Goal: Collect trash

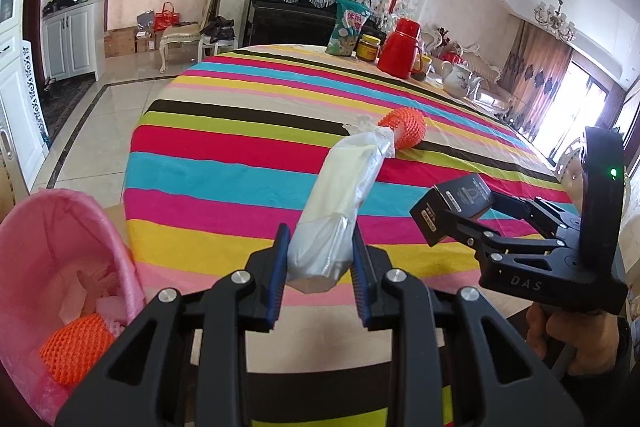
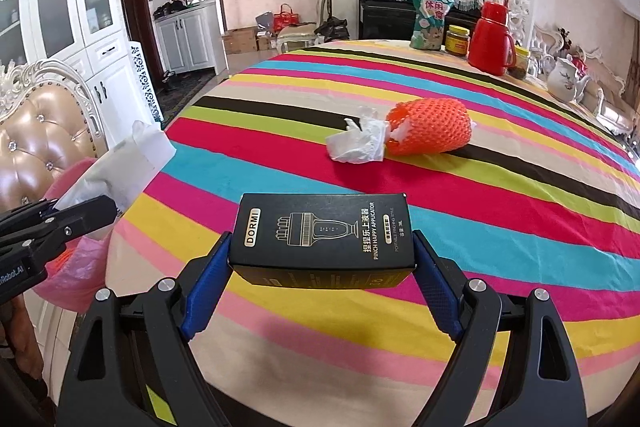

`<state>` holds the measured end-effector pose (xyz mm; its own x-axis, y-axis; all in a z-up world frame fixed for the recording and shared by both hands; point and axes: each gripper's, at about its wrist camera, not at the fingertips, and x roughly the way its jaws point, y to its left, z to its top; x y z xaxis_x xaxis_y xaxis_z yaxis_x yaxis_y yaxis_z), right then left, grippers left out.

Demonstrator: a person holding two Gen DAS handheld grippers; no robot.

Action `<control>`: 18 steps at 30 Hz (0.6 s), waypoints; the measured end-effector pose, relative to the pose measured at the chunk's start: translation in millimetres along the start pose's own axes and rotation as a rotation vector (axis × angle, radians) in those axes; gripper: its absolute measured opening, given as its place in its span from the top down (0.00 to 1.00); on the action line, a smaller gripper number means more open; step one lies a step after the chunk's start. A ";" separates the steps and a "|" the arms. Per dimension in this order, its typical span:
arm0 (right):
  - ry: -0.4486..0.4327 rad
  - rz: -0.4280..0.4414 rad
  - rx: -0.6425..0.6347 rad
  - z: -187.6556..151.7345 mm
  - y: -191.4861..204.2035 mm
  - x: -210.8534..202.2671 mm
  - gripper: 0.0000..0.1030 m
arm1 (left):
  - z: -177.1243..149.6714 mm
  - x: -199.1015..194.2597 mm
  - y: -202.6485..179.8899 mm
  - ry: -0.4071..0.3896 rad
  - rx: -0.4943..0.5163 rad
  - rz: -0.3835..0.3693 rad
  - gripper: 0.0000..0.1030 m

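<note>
My left gripper (image 1: 320, 259) is shut on a white plastic wrapper (image 1: 340, 203), held above the striped table's near edge. In the right wrist view the same wrapper (image 2: 120, 171) and left gripper (image 2: 80, 223) hang at the left. My right gripper (image 2: 320, 267) is shut on a black cardboard box (image 2: 324, 239), gripped across its width over the table; the left wrist view shows that box (image 1: 452, 207) at the right. An orange foam net (image 2: 430, 127) and a crumpled white tissue (image 2: 356, 143) lie together mid-table. A pink-lined bin (image 1: 52, 247) stands low at the left, with an orange net and scraps inside.
The round table (image 2: 400, 327) carries a snack bag (image 2: 430, 19), a jar (image 2: 457, 41), a red thermos (image 2: 490, 39) and a white teapot (image 2: 564, 79) along its far edge. A padded chair (image 2: 36, 131) stands beside the bin. A hand (image 1: 576, 339) holds the right gripper.
</note>
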<state>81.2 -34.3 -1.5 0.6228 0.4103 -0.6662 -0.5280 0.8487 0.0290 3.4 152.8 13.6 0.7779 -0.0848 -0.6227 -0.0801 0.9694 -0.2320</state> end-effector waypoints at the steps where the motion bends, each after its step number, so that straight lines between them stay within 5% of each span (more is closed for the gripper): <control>1: 0.000 0.002 -0.003 -0.6 2.9 -1.3 0.21 | -1.0 -3.0 2.1 -0.004 -0.004 0.003 0.73; 18: 0.009 0.083 -0.077 -8.9 64.1 -15.1 0.21 | -16.7 -56.7 47.8 -0.082 -0.063 0.058 0.73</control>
<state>32.9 11.0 3.8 0.5700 0.4742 -0.6709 -0.6206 0.7837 0.0267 -54.9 200.1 25.3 0.8189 -0.0074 -0.5738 -0.1637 0.9554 -0.2458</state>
